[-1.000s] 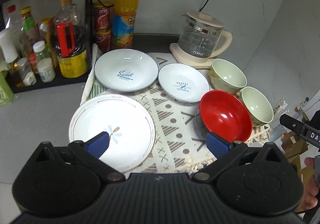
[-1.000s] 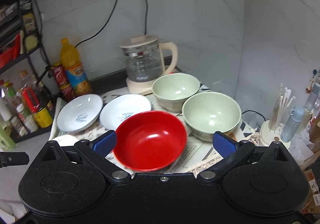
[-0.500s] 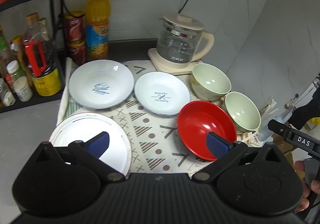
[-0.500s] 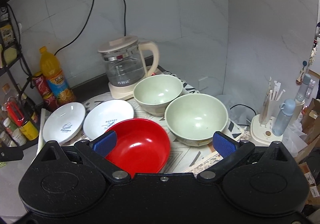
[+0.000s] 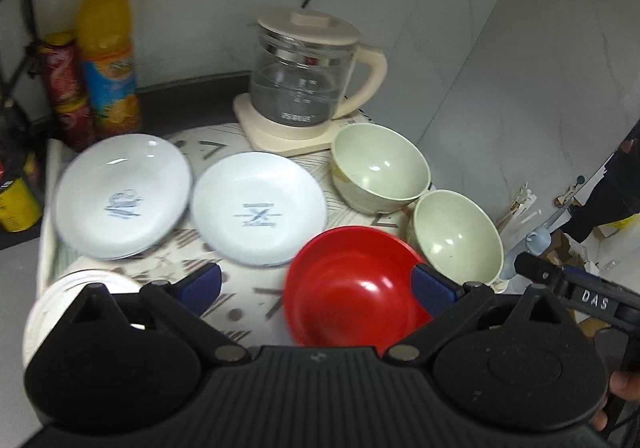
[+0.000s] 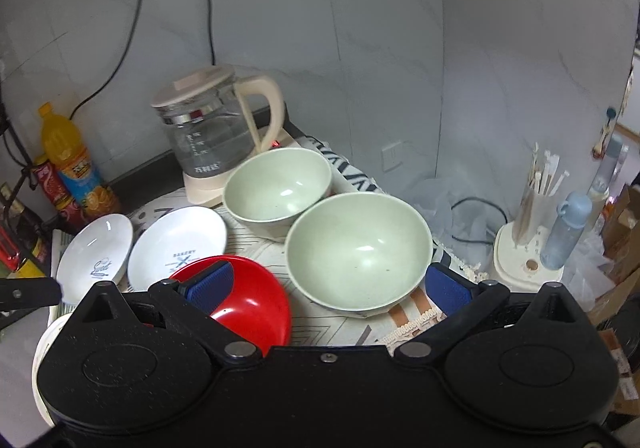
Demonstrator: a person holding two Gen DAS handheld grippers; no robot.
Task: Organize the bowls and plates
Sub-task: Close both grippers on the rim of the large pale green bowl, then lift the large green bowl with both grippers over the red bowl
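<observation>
Both tongs have shifted rightward; right gripper [image 6: 326, 282], jaws wide, now frames the near green bowl [image 6: 359, 252]; left gripper [image 5: 316, 284], also wide, frames the red bowl [image 5: 352, 288].

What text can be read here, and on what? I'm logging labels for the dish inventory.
"BAKERY": right plate, over a blue cross mark; the smaller line under it is too small to read.
"Sweet": left plate, in blue script.
"DAS": right gripper, on its arm in the left view.
Kettle: scale marks and brand print, too small to read.
Orange bottle and red cans: labels blurred.
</observation>
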